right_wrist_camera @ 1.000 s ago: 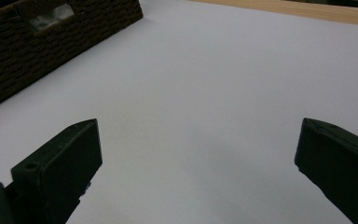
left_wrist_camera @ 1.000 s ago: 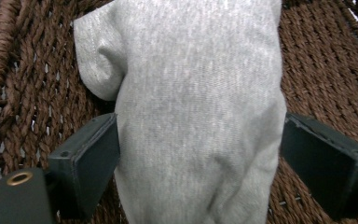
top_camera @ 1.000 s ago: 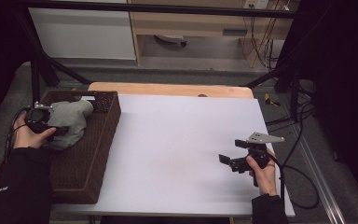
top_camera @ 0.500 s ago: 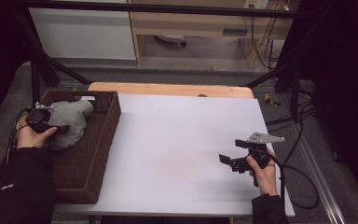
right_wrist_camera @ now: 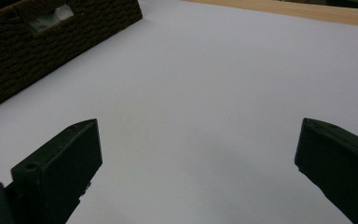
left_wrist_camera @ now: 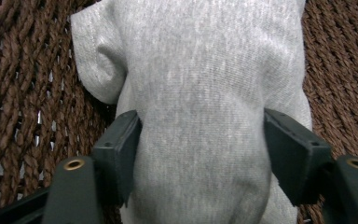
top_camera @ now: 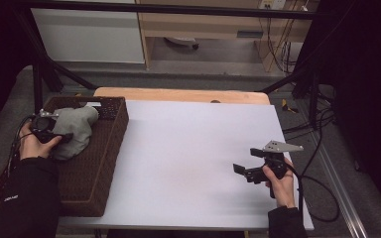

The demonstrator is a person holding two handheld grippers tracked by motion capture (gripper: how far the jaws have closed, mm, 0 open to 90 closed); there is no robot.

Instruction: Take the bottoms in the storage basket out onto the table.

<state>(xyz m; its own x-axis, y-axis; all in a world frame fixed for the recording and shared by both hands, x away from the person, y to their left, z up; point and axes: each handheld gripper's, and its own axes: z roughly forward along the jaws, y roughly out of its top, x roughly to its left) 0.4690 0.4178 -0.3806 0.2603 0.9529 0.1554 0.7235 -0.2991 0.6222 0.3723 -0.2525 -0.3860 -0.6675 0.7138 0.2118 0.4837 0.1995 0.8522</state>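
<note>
Nearest to the person, the right gripper (top_camera: 245, 171) rests low over the white table (top_camera: 193, 148) at its right side, held in the right hand (top_camera: 278, 181); its jaws are spread wide with only bare table surface between them, as the right gripper view shows; it is well apart from the basket. On the left, the left hand (top_camera: 32, 144) holds the left gripper (top_camera: 62, 136) inside the brown wicker basket (top_camera: 104, 163), which stands on the left edge of the table; its jaws have just been closing, and the grey cloth (left_wrist_camera: 200, 93) is between them; both pads touch the cloth at its sides and pinch it. The grey cloth lies in the far part of the basket, on the woven bottom; beyond the table stands a pale cabinet (top_camera: 89, 34).
</note>
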